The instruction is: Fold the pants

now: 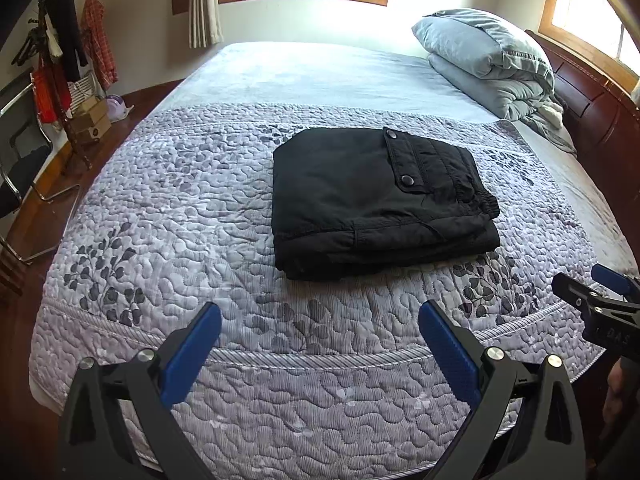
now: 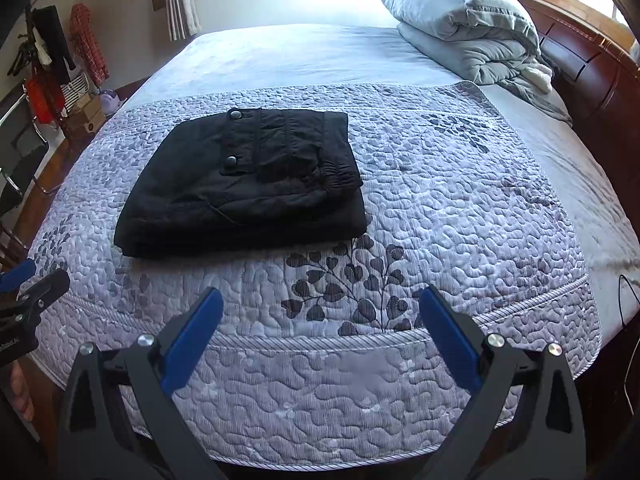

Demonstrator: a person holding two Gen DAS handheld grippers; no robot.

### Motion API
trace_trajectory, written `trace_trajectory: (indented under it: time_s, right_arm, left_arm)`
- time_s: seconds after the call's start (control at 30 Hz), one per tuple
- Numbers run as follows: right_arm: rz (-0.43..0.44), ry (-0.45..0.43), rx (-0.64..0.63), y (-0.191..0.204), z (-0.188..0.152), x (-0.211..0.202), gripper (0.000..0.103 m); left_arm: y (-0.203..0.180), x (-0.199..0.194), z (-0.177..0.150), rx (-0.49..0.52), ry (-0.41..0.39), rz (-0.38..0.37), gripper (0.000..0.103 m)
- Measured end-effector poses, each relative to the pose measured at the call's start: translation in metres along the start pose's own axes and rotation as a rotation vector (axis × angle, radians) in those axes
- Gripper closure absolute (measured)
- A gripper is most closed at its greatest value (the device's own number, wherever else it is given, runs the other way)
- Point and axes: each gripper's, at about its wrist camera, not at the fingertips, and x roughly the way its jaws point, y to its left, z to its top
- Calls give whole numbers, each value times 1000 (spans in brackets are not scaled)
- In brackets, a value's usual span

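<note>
Black pants (image 1: 376,200) (image 2: 248,184) lie folded into a compact rectangle on the quilted bedspread (image 1: 180,208) (image 2: 460,208), pocket flap with two snaps facing up. My left gripper (image 1: 320,312) hovers open over the quilt's near edge, short of the pants, nothing between its blue pads. My right gripper (image 2: 320,296) is also open and empty, held back near the bed's front edge, with the pants ahead to its left. Each gripper shows at the side of the other's view: the right gripper (image 1: 592,284) and the left gripper (image 2: 28,280).
A folded grey duvet and pillow (image 1: 488,56) (image 2: 464,32) sit at the far right by the dark wooden headboard (image 1: 592,112). A clothes rack (image 1: 60,60) and a chair (image 1: 20,168) stand on the floor to the left. A black cable (image 2: 632,320) hangs at the right.
</note>
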Motion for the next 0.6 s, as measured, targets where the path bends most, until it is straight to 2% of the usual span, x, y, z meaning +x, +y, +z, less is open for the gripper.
trace_trajectory:
  time_s: [0.6]
  right_arm:
    - [2,2,13,-4,1,4,5]
  left_arm:
    - [1,6,5,-3,10,-7,4]
